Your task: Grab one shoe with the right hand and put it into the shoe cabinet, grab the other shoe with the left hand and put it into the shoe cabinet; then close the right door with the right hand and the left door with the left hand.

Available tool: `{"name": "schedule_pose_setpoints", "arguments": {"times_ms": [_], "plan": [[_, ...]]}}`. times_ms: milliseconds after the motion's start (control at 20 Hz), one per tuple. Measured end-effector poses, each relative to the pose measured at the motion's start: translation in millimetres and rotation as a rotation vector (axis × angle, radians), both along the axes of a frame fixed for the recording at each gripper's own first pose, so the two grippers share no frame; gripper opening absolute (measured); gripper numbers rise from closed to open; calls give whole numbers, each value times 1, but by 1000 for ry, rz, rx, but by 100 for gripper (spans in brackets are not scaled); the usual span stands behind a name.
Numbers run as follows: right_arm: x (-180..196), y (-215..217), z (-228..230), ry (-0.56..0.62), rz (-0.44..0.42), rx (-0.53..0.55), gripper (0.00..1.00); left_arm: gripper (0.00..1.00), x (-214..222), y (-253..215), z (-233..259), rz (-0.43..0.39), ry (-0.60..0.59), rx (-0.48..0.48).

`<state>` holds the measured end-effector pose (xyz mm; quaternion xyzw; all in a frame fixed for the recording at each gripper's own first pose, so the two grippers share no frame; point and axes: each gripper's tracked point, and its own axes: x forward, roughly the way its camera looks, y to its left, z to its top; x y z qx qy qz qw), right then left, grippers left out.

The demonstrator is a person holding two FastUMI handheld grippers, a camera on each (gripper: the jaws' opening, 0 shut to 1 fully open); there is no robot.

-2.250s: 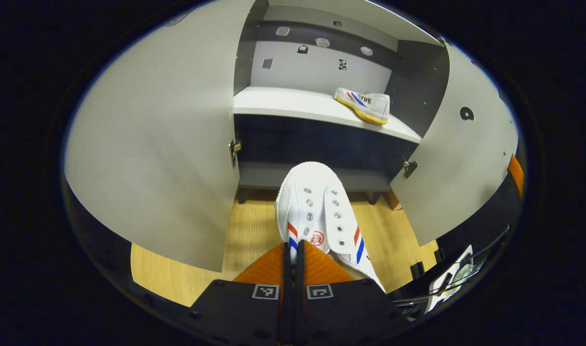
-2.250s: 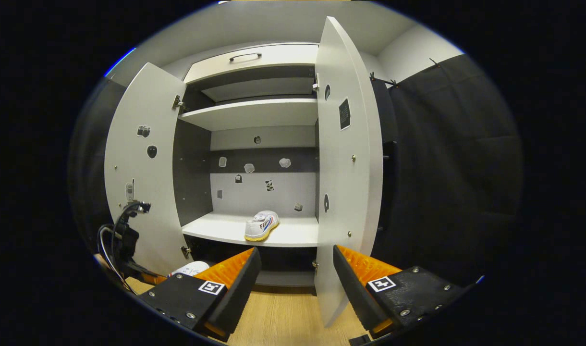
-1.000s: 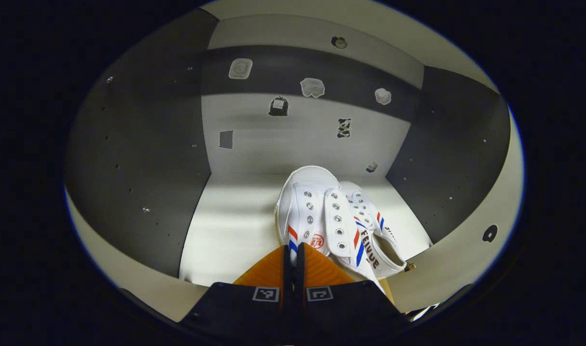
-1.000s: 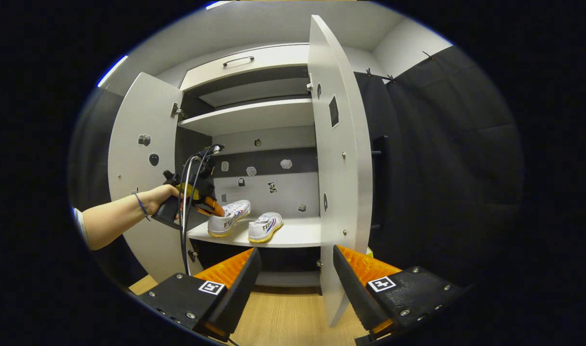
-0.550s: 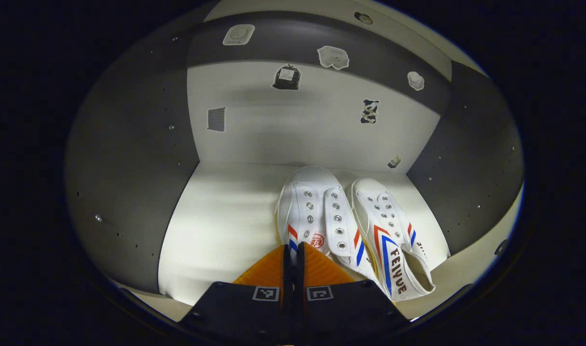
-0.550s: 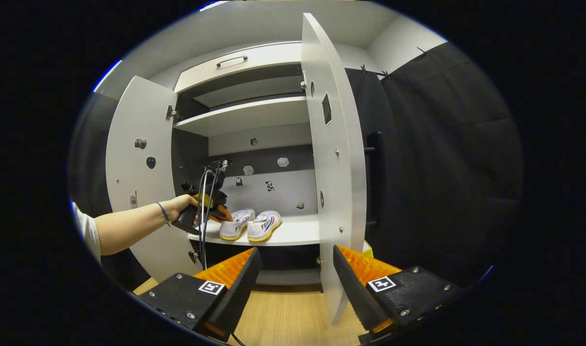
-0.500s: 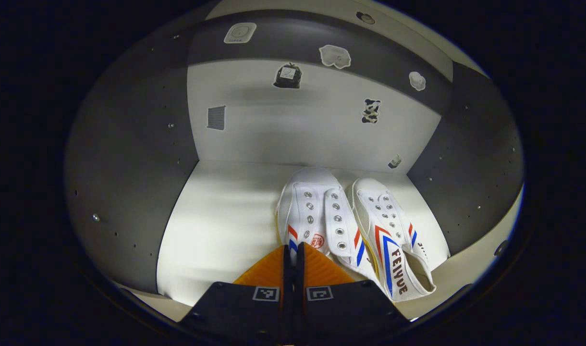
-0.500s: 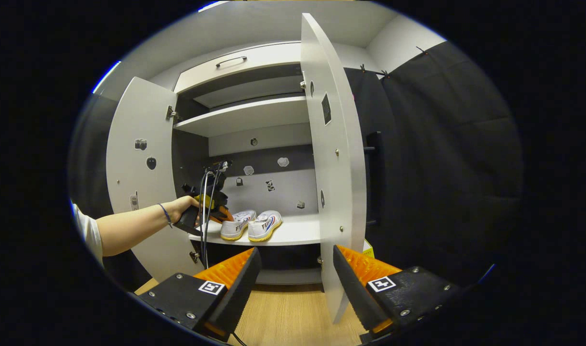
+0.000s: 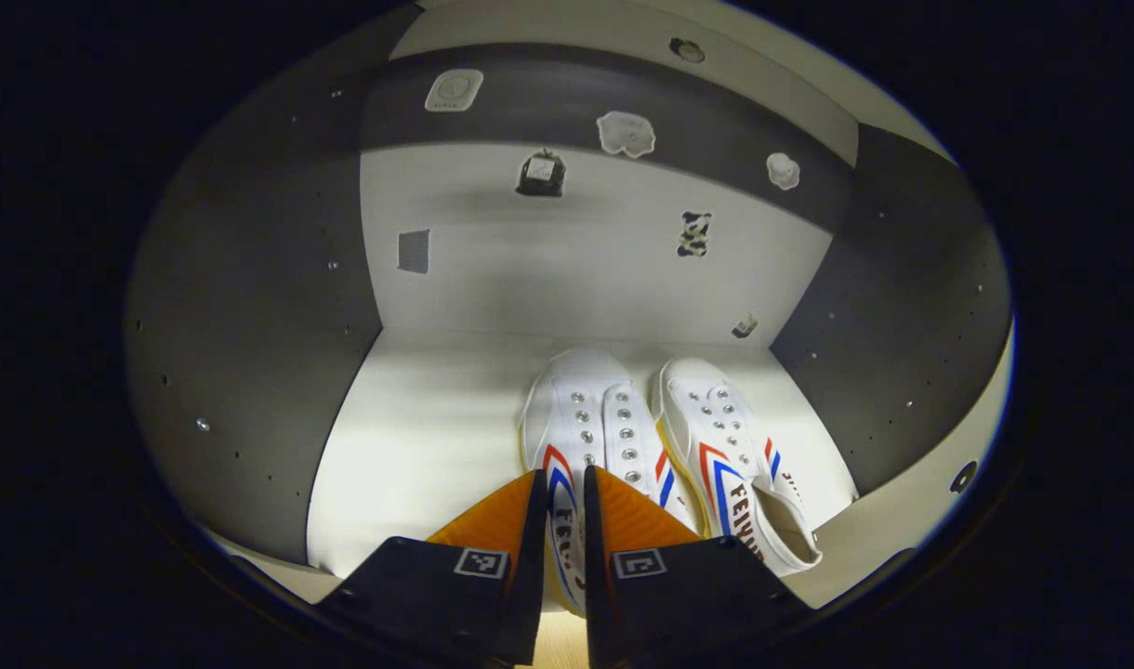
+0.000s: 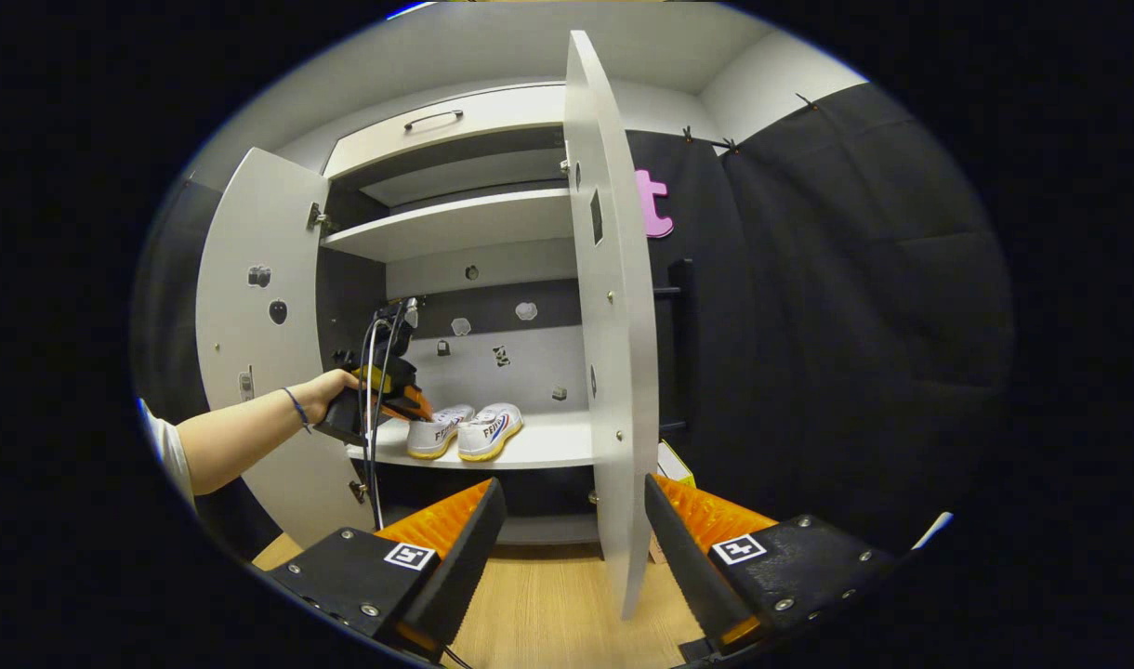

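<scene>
Left gripper (image 9: 560, 520), now slightly parted, straddles the left sneaker's (image 9: 581, 437) heel, perhaps loosely; right gripper (image 10: 567, 539) gapes empty.

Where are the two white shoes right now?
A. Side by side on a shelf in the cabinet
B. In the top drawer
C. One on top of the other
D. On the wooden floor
A: both shoes sit next to each other on the cabinet shelf.

L gripper (image 9: 560, 520): black finger mounts, square fiducial tag each | R gripper (image 10: 567, 530): black mounts w/ screws, ribbed pads, tag each | far L unit: black cables (image 10: 374, 409) | person: white sleeve (image 10: 169, 455), dark wristband (image 10: 295, 407)
</scene>
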<state>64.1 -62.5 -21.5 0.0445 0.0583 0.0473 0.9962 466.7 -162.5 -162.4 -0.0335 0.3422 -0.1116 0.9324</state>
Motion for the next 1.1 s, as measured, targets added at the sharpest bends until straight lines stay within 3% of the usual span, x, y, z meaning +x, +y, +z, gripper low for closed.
{"name": "schedule_pose_setpoints", "arguments": {"times_ms": [100,150,200,250,350,400,450,800,1100], "plan": [[-2,-9,-1,2,-13,-10,93,41,-7,3,29,-8,-77,31],[-1,-15,-2,3,-22,-18,93,58,-12,1,44,-10,-117,25],[-1,-21,-4,5,-32,-25,93,67,-18,3,59,-7,-154,24],[-2,-28,-5,8,-43,-30,93,82,-24,5,72,-5,-189,22],[-2,-43,-9,17,-64,-29,93,91,-42,6,98,-3,-242,-2],[-1,-52,-10,21,-76,-27,93,91,-52,7,111,1,-272,-11],[0,-61,-12,25,-88,-24,93,98,-62,10,125,5,-305,-11],[18,-120,-14,19,-162,-50,93,96,-151,38,222,47,-545,36],[57,-137,-32,51,-155,-42,93,95,-229,74,259,101,-638,16]]}}
